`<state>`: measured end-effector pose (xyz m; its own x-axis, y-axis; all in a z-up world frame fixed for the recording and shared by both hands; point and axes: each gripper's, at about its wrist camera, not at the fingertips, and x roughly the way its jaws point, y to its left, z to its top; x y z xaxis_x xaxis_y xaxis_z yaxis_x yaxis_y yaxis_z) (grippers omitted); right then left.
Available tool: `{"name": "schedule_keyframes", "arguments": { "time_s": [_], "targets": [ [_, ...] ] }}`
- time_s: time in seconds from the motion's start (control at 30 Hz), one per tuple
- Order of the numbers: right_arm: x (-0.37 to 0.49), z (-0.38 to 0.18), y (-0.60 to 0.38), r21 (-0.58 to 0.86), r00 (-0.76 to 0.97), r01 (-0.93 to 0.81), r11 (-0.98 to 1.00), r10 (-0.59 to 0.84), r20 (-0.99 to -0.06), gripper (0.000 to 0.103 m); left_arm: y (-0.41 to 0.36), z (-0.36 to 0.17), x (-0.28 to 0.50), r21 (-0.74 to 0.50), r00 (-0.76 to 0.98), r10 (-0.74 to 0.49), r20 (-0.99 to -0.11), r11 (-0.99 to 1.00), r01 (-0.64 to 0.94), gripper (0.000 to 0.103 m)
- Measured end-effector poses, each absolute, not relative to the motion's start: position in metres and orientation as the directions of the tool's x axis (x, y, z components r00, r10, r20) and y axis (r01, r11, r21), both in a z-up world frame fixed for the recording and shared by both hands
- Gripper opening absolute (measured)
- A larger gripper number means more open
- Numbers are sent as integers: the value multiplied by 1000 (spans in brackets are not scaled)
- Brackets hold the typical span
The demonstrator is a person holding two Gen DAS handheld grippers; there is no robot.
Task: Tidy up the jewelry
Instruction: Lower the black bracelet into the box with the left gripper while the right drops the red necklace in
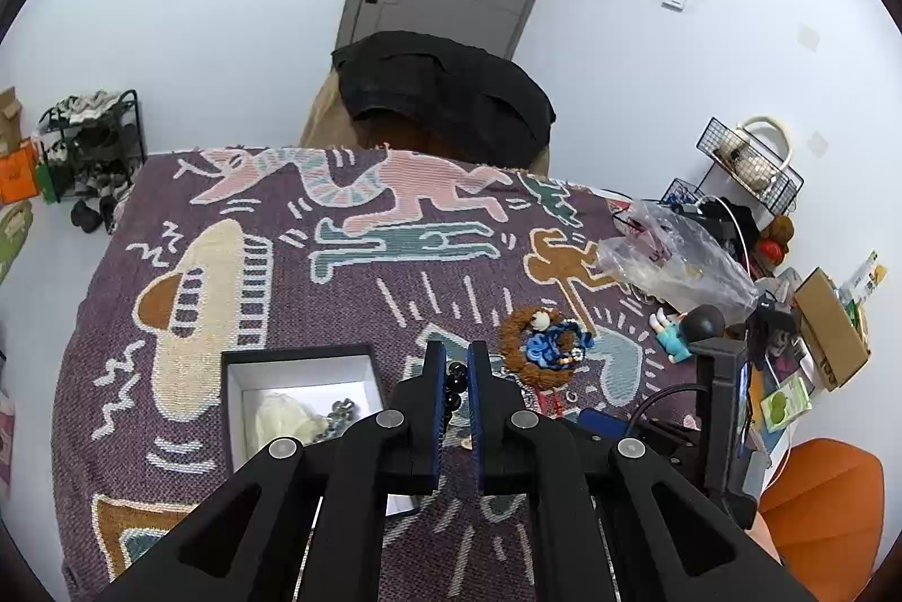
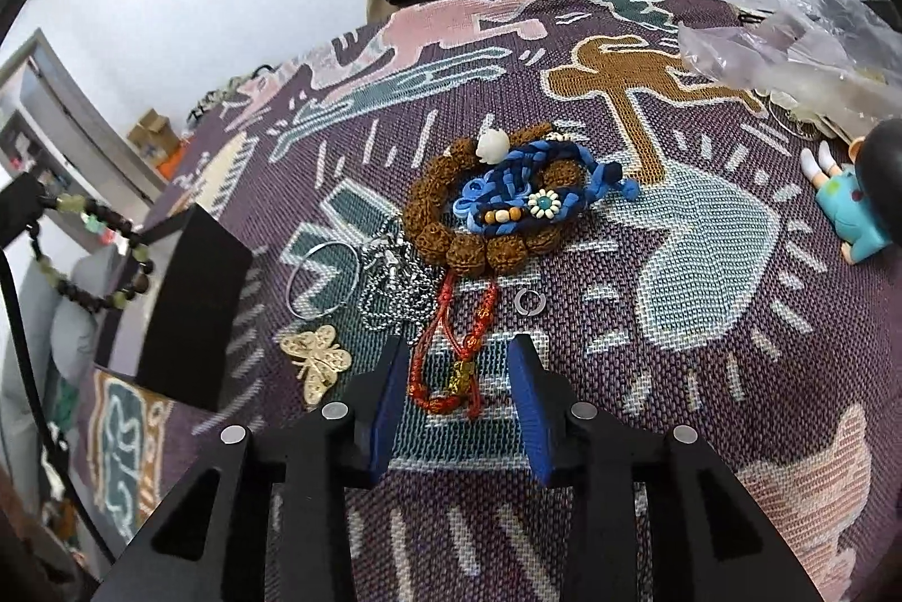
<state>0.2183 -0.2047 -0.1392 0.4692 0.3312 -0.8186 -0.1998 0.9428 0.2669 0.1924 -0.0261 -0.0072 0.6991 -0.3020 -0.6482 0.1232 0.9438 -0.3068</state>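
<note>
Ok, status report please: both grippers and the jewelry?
Left gripper shut on dark bead bracelet. Right gripper open over red cord bracelet. Nothing blocking.

No lettering, label, brand or number is showing clearly enough to be read in either view.

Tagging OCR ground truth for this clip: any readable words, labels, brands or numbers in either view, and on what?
None readable.
Cardboard box: dark print on its side, too blurred.
Green packet: printing too small.
Orange box: a mark, illegible.
Red cord bracelet: gold marks on its beads, too small.
</note>
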Motion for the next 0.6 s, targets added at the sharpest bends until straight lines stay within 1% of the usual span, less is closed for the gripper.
{"name": "schedule_keyframes", "arguments": {
  "time_s": [0.1, 0.2, 0.23, 0.3, 0.33, 0.4, 0.43, 0.53, 0.6],
  "targets": [
    [220, -147, -199, 242, 456, -203, 949, 310, -834, 37, -16, -10, 191, -321, 702, -303, -645, 941, 111, 7],
    [218, -146, -188, 155, 479, -226, 962, 248, -842, 37, -7, -11, 190, -334, 706, -301, -641, 938, 98, 7],
    [215, -146, -182, 102, 494, -238, 966, 211, -843, 36, -4, -11, 189, -338, 707, -301, -639, 936, 93, 7],
    [212, -146, -174, 24, 516, -259, 966, 159, -842, 31, 1, -11, 188, -342, 712, -299, -636, 936, 88, 7],
    [208, -146, -170, 6, 525, -281, 960, 159, -836, 20, 4, -11, 187, -340, 714, -295, -635, 937, 84, 7],
    [207, -145, -171, 13, 520, -295, 956, 172, -837, 15, 8, -11, 186, -338, 717, -287, -635, 938, 76, 7],
    [207, -143, -175, 40, 511, -294, 955, 193, -838, 12, 11, -12, 186, -339, 717, -284, -637, 938, 70, 7],
    [209, -138, -187, 140, 494, -282, 949, 269, -827, 11, 17, -14, 185, -332, 717, -273, -642, 941, 61, 8],
    [207, -128, -192, 176, 506, -279, 944, 300, -808, 11, 19, -17, 185, -324, 714, -262, -649, 945, 51, 8]
  ]
}}
